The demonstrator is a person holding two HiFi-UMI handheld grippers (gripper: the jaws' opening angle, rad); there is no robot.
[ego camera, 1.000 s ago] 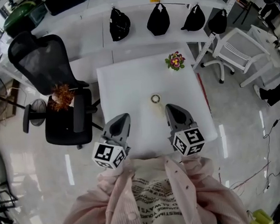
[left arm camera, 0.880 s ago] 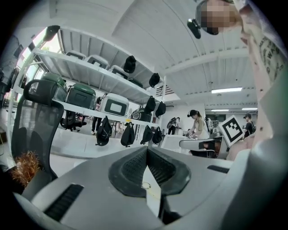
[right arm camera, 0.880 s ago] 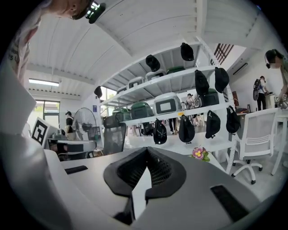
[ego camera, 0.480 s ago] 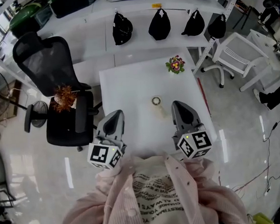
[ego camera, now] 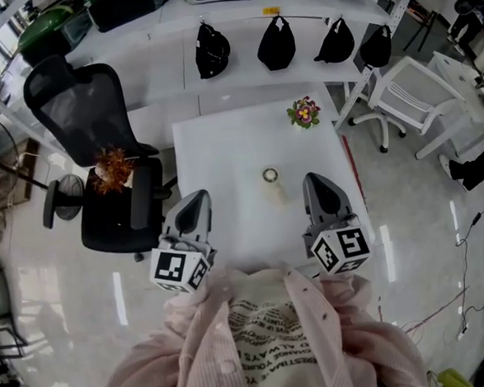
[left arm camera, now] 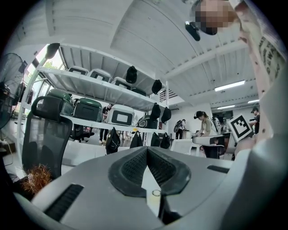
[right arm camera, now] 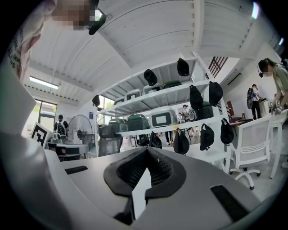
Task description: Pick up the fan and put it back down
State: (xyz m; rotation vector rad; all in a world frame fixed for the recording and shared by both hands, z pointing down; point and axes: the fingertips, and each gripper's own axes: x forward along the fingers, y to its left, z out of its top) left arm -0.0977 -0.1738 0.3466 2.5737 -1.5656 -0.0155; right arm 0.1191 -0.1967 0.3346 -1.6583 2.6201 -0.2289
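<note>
Grey L gripper, R gripper, jaws closed

Small ring-topped item on the table — too small to ID. Floor fan cut off by left gripper view's edge. Person's hands hidden — only pink sleeves show.

Office workroom with swivel chairs and shelves of cases
</note>
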